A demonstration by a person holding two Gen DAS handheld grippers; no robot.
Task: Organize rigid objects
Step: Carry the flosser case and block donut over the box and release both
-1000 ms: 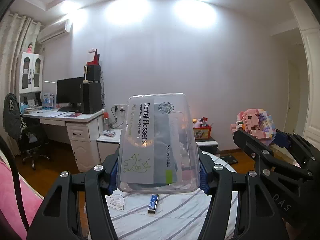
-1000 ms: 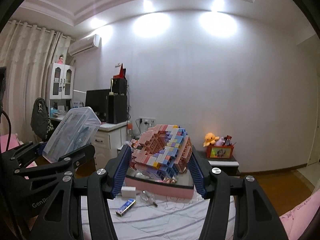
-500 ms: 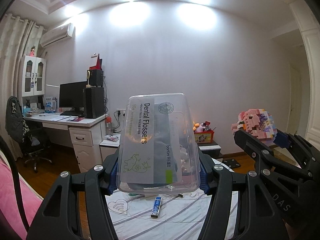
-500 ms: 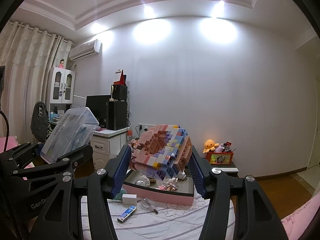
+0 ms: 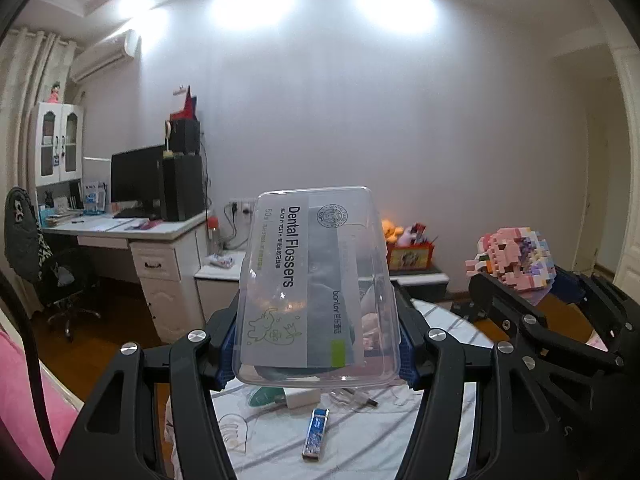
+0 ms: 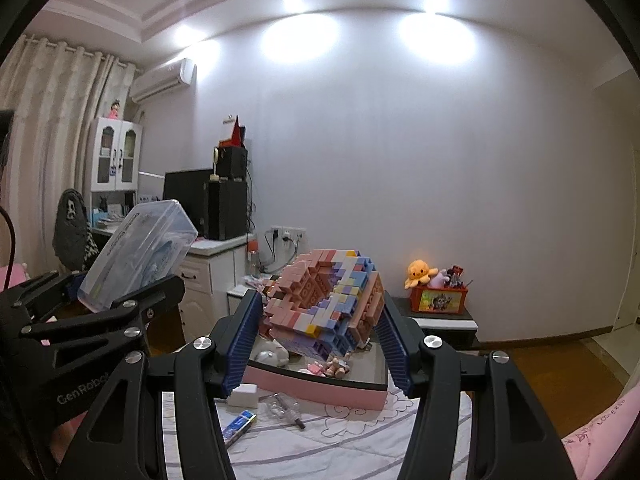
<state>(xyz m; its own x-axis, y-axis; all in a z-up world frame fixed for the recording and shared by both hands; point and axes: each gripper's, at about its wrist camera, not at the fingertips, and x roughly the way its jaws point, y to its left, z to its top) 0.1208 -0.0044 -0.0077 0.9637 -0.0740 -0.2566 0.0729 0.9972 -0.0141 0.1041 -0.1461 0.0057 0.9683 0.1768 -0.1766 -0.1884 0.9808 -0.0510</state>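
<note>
The left gripper (image 5: 316,356) is clenched on a clear plastic box of dental flossers (image 5: 316,292). The box sits in the middle of the left wrist view, standing up tall between the two blue pads (image 5: 226,354), which press on its sides. Its label reads "Dental Flossers". In the right wrist view the same box shows at the middle left, tilted, with the black left gripper under it.

The right gripper (image 6: 320,344) is clenched on a toy made of small building blocks (image 6: 324,304). The blocks are pink, blue, purple and yellow. The toy fills the middle of the right wrist view, tipped to one side, with a ribbed blue pad (image 6: 244,344) tight against each side. In the left wrist view it shows at the middle right, held up in the air.

Below both grippers is a white striped cloth (image 6: 320,448). On it lie a small blue packet (image 5: 316,434), a white block (image 6: 245,395) and a little clear bottle (image 6: 285,405). A pink tray (image 6: 316,386) with small toys in it sits just behind them, right under the block toy.

At the middle left of both views is a white desk (image 5: 132,232) with a black monitor (image 5: 136,180). An orange plush toy (image 6: 422,272) sits in a red box (image 6: 439,300) at the middle right of the right wrist view.
</note>
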